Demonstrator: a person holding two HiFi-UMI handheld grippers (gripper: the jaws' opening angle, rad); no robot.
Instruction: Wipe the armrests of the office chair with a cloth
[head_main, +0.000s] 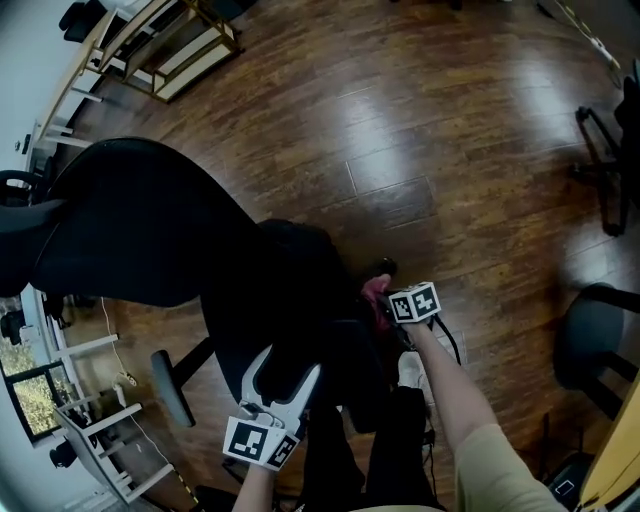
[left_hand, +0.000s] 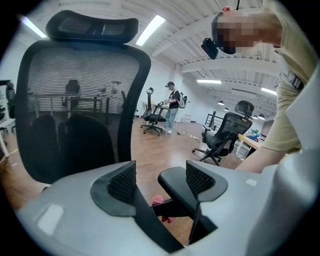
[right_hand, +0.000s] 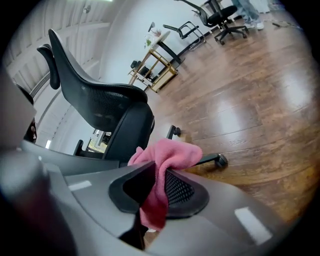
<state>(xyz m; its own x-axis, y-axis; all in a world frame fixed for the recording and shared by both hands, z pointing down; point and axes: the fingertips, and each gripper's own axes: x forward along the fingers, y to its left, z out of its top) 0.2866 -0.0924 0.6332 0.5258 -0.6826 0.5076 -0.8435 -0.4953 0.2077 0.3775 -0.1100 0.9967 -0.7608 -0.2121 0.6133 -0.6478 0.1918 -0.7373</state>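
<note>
A black mesh office chair (head_main: 150, 225) fills the left and middle of the head view, seen from above. My right gripper (head_main: 388, 303) is at the chair's right side, shut on a pink cloth (head_main: 374, 292). In the right gripper view the pink cloth (right_hand: 167, 160) is bunched between the jaws and hangs below them, with the chair back (right_hand: 107, 107) behind. My left gripper (head_main: 287, 380) stands open near the seat's front. In the left gripper view a black armrest pad (left_hand: 179, 184) lies just past the jaws, close to the right one, and a bit of pink cloth (left_hand: 159, 201) shows beyond it.
The chair's other armrest (head_main: 172, 388) sticks out at lower left. Other office chairs (head_main: 600, 340) stand at the right, a low shelf (head_main: 175, 50) at top left, a desk frame (head_main: 95, 425) at bottom left. A person (left_hand: 173, 105) stands far off.
</note>
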